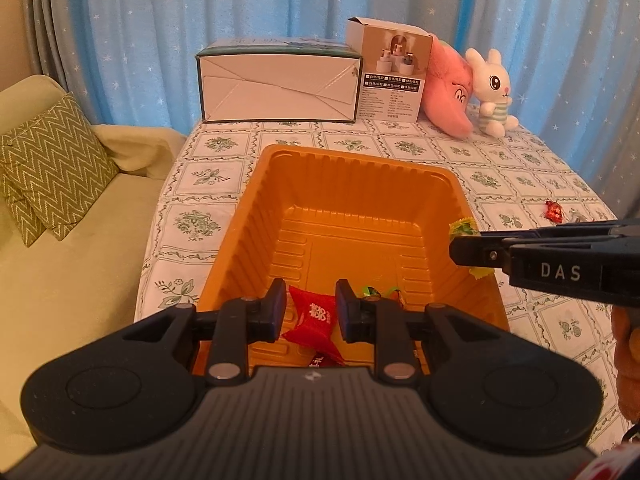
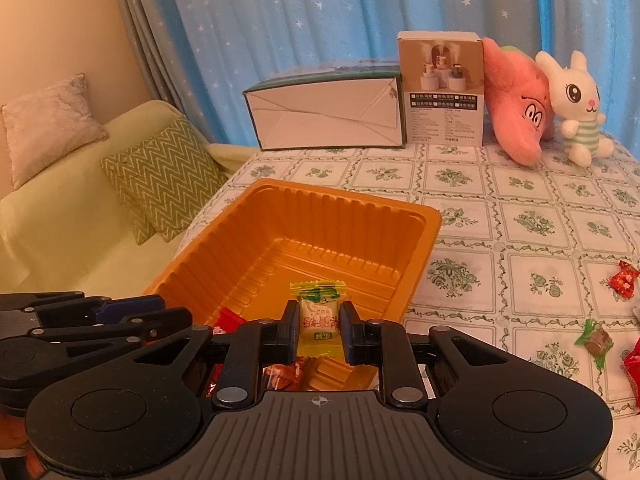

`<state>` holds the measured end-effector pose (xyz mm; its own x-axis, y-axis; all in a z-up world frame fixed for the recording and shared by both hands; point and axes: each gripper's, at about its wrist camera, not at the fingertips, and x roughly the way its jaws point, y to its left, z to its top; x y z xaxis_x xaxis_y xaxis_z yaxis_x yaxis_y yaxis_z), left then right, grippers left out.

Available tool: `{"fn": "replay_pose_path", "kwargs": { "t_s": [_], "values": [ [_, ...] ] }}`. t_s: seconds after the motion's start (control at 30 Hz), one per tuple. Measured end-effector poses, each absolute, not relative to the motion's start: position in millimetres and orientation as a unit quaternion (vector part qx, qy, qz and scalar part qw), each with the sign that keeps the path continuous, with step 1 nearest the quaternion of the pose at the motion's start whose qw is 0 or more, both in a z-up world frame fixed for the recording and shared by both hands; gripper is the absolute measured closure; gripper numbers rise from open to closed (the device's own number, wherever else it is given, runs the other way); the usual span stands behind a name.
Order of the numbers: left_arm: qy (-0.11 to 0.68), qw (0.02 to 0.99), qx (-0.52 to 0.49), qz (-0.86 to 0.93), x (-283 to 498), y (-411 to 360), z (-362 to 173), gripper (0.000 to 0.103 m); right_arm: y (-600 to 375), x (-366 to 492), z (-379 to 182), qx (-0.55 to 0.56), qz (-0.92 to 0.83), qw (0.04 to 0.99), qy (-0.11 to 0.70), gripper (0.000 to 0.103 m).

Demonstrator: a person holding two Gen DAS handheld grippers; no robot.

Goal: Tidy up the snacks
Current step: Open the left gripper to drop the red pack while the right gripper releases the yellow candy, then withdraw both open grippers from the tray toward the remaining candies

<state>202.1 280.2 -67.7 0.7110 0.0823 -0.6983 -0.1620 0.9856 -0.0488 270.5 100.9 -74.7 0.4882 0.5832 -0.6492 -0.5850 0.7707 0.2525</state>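
- Left wrist view: an orange tray (image 1: 256,200) with ribbed walls is seen on a table (image 1: 520,160) covered by a white cloth with green floral squares.
- At the table's far edge, a long white box (image 1: 280,92) and an upright product box (image 1: 390,72) are set side by side, with a pink plush (image 1: 448,92) and a white rabbit plush (image 1: 494,92) just beside them; blue star-printed curtains (image 1: 240,8) hang behind.
- A pale green sofa (image 1: 60,248) with a zigzag cushion (image 1: 52,168) is seen left of the table.
- Loose candies are left on the cloth right of the tray: a red one (image 2: 622,280), a green-and-brown one (image 2: 596,340), and another red one (image 2: 632,368) cut off by the edge of the view.
- The left gripper (image 1: 311,312) is held low over the tray's near end, its jaws parted, with nothing pinched; a red candy packet (image 1: 312,316) lies on the tray floor below the gap.
- The right gripper (image 2: 319,334) is held over the tray's near right side, jaws closed on a yellow candy (image 2: 318,316).
- The yellow candy is a small pillow-shaped packet with crimped ends, a green leaf print at the top and red characters on a pale centre; it is held upright above the tray floor.
- Further wrapped candies (image 2: 284,372) are seen in the tray beneath the right gripper, partly hidden by it.
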Motion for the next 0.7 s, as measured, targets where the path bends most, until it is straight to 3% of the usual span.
{"fn": "replay_pose_path", "kwargs": {
  "t_s": [0.27, 0.37, 0.7],
  "values": [
    [0.367, 0.926, -0.058, 0.070, 193, 282, -64, 0.080, 104, 271, -75, 0.033, 0.356, 0.856, 0.373, 0.080],
    [0.366, 0.926, -0.060, 0.072, 189, 281, -64, 0.080, 102, 271, -74, 0.046, 0.354, 0.857, 0.372, 0.049],
    [0.352, 0.930, -0.075, 0.075, 162, 259, -40, 0.080, 59, 244, -52, 0.050, 0.317, 0.875, 0.364, 0.048]
  ]
}}
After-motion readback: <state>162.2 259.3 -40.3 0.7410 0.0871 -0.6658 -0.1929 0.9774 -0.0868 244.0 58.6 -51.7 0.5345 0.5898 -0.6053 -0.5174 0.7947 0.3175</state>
